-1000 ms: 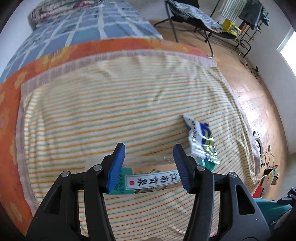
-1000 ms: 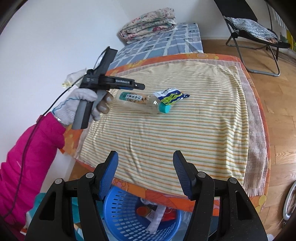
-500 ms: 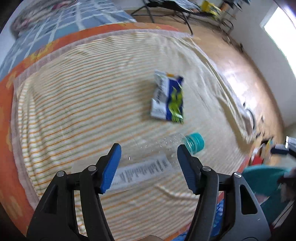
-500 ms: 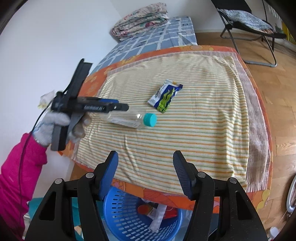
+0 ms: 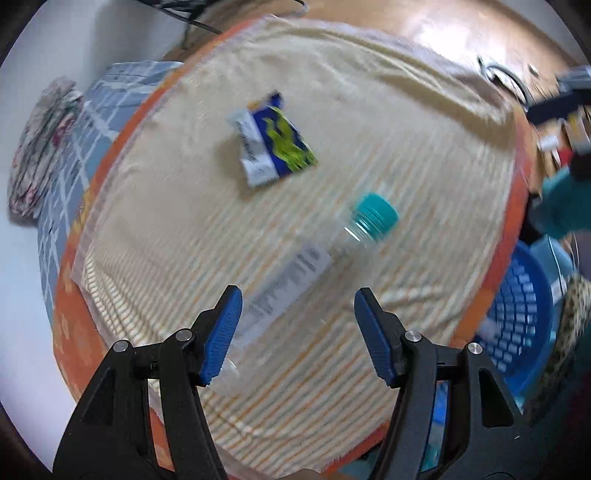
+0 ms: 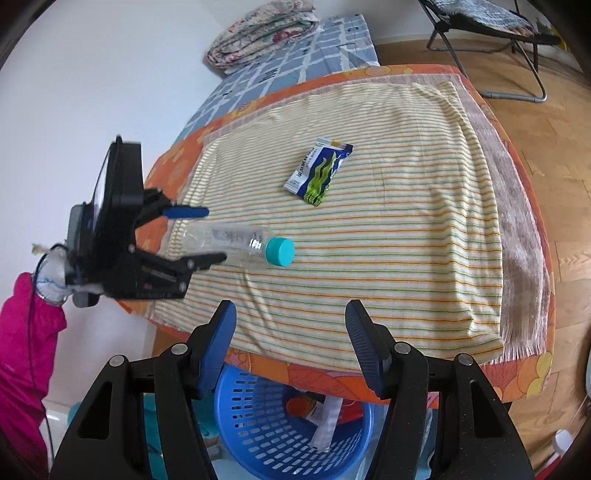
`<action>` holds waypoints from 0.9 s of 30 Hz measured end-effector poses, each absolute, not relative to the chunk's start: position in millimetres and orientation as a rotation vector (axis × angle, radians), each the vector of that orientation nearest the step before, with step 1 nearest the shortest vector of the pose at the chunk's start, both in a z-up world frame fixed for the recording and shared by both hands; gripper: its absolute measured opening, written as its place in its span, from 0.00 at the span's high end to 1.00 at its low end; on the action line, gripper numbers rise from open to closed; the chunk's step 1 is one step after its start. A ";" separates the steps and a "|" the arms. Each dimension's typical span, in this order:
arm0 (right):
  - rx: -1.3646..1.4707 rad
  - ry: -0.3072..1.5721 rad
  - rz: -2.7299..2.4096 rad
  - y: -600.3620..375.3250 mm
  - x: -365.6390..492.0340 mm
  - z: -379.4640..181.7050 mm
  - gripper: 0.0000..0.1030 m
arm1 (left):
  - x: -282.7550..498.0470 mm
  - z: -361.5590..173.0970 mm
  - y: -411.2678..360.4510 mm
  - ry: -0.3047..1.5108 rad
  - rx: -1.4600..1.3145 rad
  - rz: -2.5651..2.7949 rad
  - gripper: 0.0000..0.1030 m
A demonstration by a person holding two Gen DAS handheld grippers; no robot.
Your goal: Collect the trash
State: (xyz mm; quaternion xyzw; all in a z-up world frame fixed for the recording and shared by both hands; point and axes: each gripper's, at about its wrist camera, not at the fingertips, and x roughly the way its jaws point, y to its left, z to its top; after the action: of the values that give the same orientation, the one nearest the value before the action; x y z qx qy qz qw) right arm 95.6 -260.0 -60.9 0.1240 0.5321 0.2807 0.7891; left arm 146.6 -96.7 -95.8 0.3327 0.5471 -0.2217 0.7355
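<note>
A clear plastic bottle with a teal cap lies on the striped cloth; it also shows blurred in the left wrist view. My left gripper is open, its fingers either side of the bottle's base end; in the right wrist view it straddles the bottle. A blue and green snack wrapper lies further back on the cloth, also seen in the left wrist view. My right gripper is open and empty above the bed's near edge, over a blue basket.
The blue basket holds some trash and stands on the floor below the bed's edge; it also shows in the left wrist view. A folded quilt lies at the far end. A folding chair stands on the wooden floor.
My left gripper has swung round and now points toward the basket side, still open around the bottle. The bottle has turned on the cloth. My right gripper has stayed open over the basket.
</note>
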 end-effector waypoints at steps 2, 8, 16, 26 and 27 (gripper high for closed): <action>0.263 1.145 0.605 -259.5 96.1 -61.2 0.41 | 141.1 -102.5 -99.6 1.213 0.784 -0.501 0.36; 0.261 1.146 0.592 -260.4 103.6 -64.0 0.41 | 158.2 -122.8 -89.9 1.241 0.777 -0.452 0.31; 0.317 1.173 0.559 -263.5 119.9 -72.1 0.41 | 183.2 -131.1 -58.6 1.271 0.554 -0.395 0.27; 0.395 1.189 0.567 -251.3 149.9 -80.8 0.41 | 198.0 -126.8 25.2 1.276 -0.036 -0.203 0.30; 0.430 1.195 0.559 -252.1 157.1 -84.2 0.41 | 195.9 -127.2 27.2 1.263 -0.060 -0.196 0.30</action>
State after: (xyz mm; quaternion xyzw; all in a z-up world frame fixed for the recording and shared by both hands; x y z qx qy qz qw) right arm 157.1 -252.1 -84.2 0.1982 0.5508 0.2578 0.7687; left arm 195.9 27.2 -127.2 -0.0281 0.5892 -0.0914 0.8023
